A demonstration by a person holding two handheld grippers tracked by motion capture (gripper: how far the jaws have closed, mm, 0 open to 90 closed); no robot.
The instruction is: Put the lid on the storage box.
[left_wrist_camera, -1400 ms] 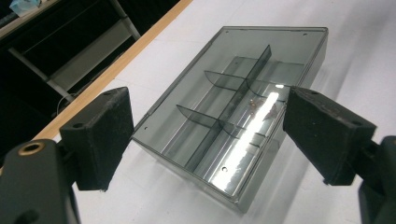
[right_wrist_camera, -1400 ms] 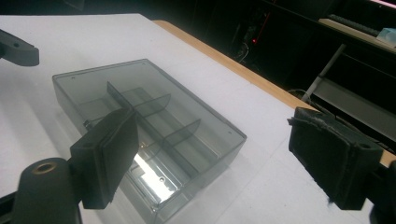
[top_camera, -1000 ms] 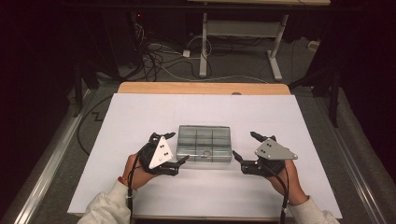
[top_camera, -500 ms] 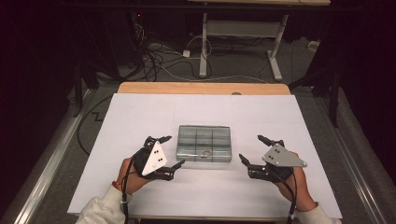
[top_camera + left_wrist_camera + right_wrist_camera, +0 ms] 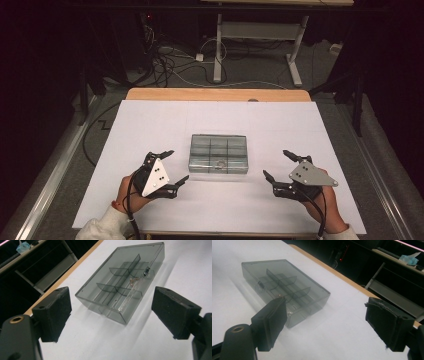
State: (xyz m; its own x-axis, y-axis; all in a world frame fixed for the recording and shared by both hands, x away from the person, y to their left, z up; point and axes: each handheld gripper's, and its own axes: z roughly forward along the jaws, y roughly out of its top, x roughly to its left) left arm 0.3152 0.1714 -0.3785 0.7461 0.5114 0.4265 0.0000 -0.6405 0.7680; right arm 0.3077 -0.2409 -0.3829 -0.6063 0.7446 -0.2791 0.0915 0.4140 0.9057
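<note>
Two tools flank the smoky transparent plastic compartment box (image 5: 219,153), which lies flat at the middle of the white tabletop (image 5: 150,125). Left tool (image 5: 169,167) and right tool (image 5: 278,165) both stand spread wide, empty, apart from it, likely poised to grip its ends.

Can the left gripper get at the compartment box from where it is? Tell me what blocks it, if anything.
Probably yes. The left gripper is open, apart from the compartment box, with bare white table between them and nothing in the way.
</note>
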